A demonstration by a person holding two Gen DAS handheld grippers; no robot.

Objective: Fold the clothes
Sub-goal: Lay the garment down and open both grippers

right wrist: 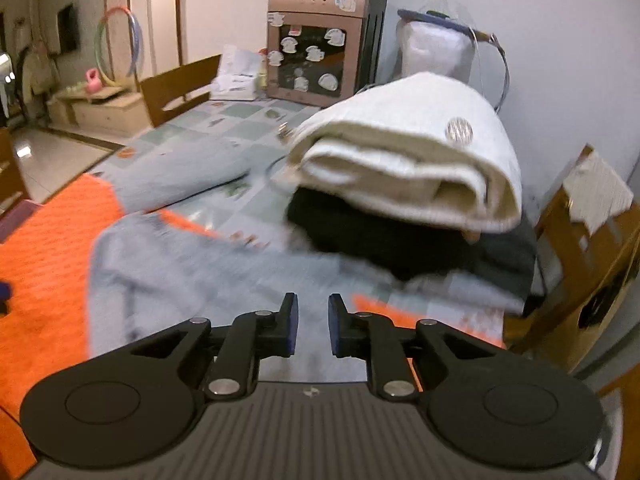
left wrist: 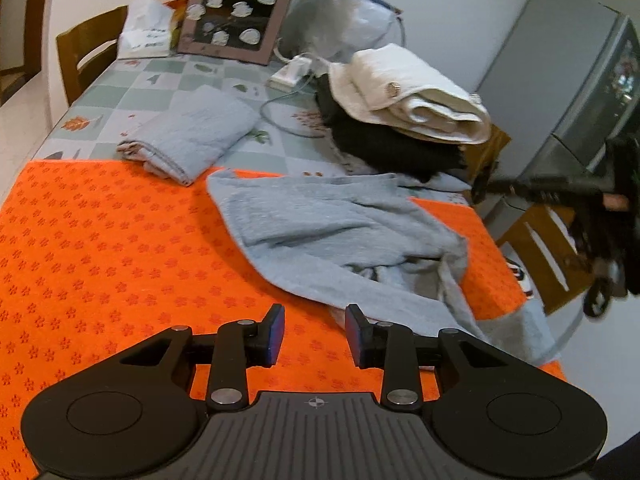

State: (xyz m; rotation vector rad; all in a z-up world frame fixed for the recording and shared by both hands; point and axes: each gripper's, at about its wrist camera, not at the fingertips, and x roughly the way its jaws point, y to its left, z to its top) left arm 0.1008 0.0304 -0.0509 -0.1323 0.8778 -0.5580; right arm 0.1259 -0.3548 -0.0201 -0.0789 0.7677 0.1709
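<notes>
A crumpled grey garment (left wrist: 332, 236) lies across the right part of the orange mat (left wrist: 100, 248), one end hanging over the table's near right edge. My left gripper (left wrist: 315, 320) hovers open over the mat just short of the garment's near edge, nothing between its fingers. In the right wrist view the same grey garment (right wrist: 168, 276) is blurred, and my right gripper (right wrist: 313, 312) stands over it with a narrow gap and nothing between the pads. Its black body (left wrist: 560, 190) shows at the right edge of the left wrist view.
A folded grey cloth (left wrist: 192, 132) lies behind the mat. A folded white garment (left wrist: 416, 92) sits on a black one (left wrist: 384, 148) at the back right. A stickered water dispenser (left wrist: 236, 12), power strip (left wrist: 290, 72), wooden chairs (left wrist: 88, 48) and a fridge (left wrist: 580, 80) surround the table.
</notes>
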